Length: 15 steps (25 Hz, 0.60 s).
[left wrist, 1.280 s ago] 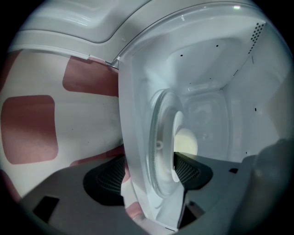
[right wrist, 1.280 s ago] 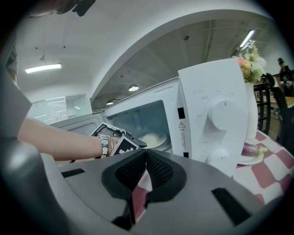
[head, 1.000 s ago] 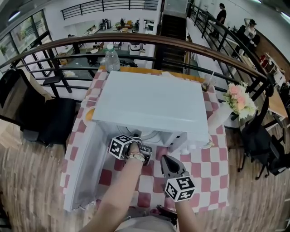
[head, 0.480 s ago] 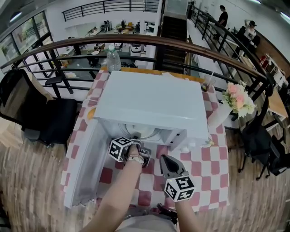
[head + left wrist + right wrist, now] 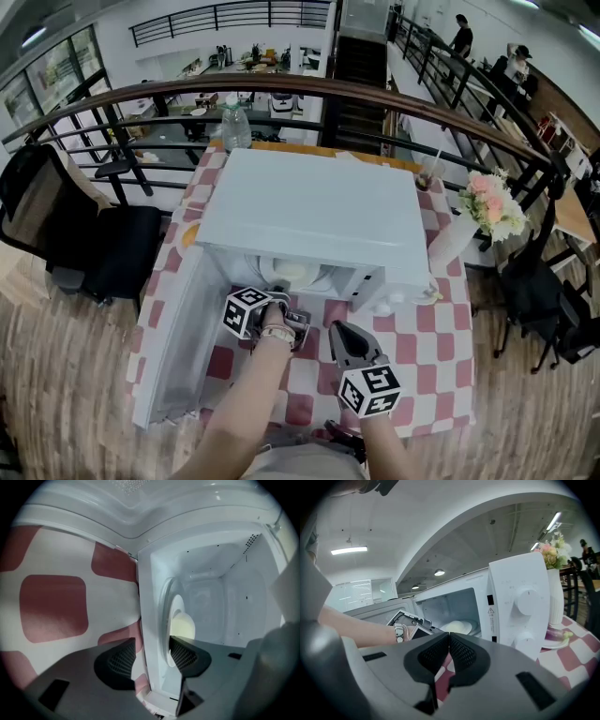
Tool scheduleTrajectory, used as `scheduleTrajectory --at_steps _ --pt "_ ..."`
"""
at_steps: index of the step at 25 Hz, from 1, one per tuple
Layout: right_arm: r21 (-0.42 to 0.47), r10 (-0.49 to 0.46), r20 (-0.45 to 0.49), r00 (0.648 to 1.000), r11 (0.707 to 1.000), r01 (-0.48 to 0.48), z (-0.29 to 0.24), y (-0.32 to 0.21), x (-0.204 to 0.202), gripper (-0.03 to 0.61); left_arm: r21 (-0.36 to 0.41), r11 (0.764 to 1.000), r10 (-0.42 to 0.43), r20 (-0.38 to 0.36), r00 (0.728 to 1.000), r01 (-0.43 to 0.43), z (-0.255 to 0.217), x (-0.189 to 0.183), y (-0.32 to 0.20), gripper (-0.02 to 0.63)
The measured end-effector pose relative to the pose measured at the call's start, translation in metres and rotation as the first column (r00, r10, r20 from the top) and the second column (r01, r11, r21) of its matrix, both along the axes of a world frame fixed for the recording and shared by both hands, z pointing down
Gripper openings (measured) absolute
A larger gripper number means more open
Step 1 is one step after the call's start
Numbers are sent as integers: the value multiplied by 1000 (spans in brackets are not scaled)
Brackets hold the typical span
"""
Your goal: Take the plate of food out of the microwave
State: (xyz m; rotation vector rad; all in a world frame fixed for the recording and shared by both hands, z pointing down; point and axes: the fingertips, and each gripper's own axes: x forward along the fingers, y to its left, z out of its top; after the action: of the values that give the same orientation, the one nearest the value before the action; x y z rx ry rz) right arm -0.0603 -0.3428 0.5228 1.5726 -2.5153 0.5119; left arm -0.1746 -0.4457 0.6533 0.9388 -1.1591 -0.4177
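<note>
Left gripper view shows the left tool (image 5: 152, 656) turned sideways at the open microwave (image 5: 211, 573), likely so it can pinch the rim of the plate of food (image 5: 177, 620) sitting inside. Its jaws have just been closing but stand apart; contact is unclear. The right tool (image 5: 449, 651), jaws together and empty, hangs over the checked surface (image 5: 431, 337).

White microwave (image 5: 319, 220) on the checked tablecloth (image 5: 422, 337), door (image 5: 173, 347) open — plate of food (image 5: 292, 273) inside its mouth.

Checked tablecloth (image 5: 441, 349), curved railing (image 5: 281, 82), wood floor (image 5: 66, 394)
</note>
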Motion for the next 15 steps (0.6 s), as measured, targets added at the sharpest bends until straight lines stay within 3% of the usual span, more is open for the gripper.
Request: scheduleTrajectory --at_steps 12,15 --pt "7 11 5 1000 1000 -11 -2 4 1 25 62 998 -10 -17 1000 11 -18 0 -6 45" --pt "7 20 9 1000 1000 -20 -1 5 2 25 64 998 -16 -38 999 18 -18 0 -6 41"
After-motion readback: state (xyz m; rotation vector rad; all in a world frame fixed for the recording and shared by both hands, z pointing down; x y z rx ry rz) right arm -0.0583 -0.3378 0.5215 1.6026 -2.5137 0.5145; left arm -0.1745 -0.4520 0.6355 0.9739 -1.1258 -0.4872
